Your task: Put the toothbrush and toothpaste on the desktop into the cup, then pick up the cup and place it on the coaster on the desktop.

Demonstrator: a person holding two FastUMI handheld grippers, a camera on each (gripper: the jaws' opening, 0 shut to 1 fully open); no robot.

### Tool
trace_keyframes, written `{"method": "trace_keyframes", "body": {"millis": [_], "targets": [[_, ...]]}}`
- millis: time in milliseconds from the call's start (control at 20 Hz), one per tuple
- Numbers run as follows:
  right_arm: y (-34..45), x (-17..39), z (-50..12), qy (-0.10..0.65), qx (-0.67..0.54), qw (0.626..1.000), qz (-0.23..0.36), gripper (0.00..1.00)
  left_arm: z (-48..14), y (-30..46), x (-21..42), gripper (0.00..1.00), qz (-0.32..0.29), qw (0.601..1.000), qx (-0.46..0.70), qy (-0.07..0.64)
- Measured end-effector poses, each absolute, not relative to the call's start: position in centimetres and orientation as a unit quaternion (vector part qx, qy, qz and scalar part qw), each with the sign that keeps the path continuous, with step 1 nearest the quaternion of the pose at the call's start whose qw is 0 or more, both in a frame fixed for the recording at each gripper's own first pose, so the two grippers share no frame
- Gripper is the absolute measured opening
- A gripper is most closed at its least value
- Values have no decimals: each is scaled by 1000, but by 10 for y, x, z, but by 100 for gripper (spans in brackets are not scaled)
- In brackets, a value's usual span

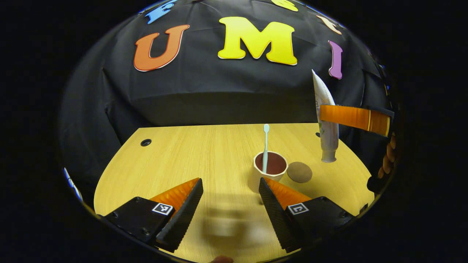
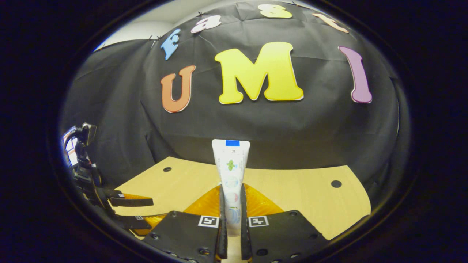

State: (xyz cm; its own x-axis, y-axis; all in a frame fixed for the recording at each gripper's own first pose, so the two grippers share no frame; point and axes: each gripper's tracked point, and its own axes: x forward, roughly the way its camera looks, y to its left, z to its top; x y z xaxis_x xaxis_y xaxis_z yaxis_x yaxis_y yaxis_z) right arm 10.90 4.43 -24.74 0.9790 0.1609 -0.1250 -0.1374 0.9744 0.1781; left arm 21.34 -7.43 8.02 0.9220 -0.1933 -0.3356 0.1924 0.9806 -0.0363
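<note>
right gripper [image 2: 231, 233] clenched on the upright toothpaste [image 2: 231, 171], cap down, lifted beside and above the cup [image 1: 268, 170] holding the toothbrush [image 1: 265, 146]; left gripper [image 1: 230, 199] released, nearer the cup.

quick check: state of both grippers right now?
Left gripper: open, empty, fingers spread in front of the cup.
Right gripper: closed on the toothpaste tube, held upright, cap down.

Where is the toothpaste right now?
The toothpaste is held upright between the right gripper fingers; the left gripper view shows it above the desk, right of the cup.
</note>
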Motion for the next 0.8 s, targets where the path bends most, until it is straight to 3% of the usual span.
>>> {"method": "trace_keyframes", "body": {"millis": [800], "targets": [[105, 165, -284, 59, 69, 981, 170, 15, 41, -50, 190, 98, -42, 972, -25, 229]]}}
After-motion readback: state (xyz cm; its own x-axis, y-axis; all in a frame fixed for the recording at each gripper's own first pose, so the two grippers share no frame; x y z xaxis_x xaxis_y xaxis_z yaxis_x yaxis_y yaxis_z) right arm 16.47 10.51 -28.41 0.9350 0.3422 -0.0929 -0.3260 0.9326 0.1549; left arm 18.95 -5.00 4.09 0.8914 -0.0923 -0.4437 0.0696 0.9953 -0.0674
